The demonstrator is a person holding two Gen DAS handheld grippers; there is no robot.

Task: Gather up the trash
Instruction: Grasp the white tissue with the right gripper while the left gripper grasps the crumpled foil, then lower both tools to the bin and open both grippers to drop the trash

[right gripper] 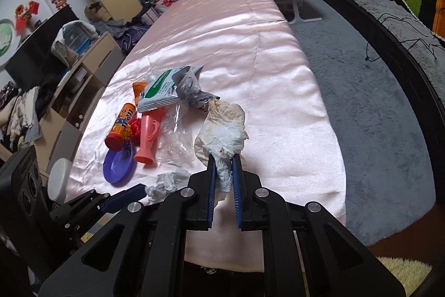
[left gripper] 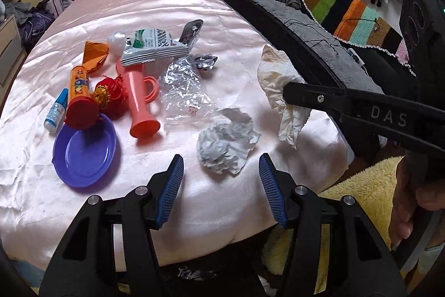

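My right gripper point(right gripper: 224, 157) is shut on a crumpled cream tissue point(right gripper: 222, 127), which hangs lifted above the pink bedspread point(right gripper: 250, 52). The left wrist view shows that tissue point(left gripper: 274, 74) pinched by the right gripper point(left gripper: 289, 92) coming in from the right. My left gripper point(left gripper: 221, 166) stands open just above a crumpled grey-white paper ball point(left gripper: 226, 141), which lies between its blue pads without touching them. The paper ball point(right gripper: 169, 181) also shows beside the left gripper's fingertip point(right gripper: 136, 189). A clear plastic wrapper point(left gripper: 183, 85) and a foil scrap point(left gripper: 205, 61) lie further back.
On the left lie a purple plate point(left gripper: 83, 152), a pink trumpet toy point(left gripper: 139, 99), a red-capped orange tube point(left gripper: 79, 93), a small blue bottle point(left gripper: 55, 112), a red ornament point(left gripper: 109, 96), an orange wrapper point(left gripper: 96, 56) and a green-white packet point(left gripper: 154, 45). A dark sofa point(left gripper: 292, 27) stands to the right.
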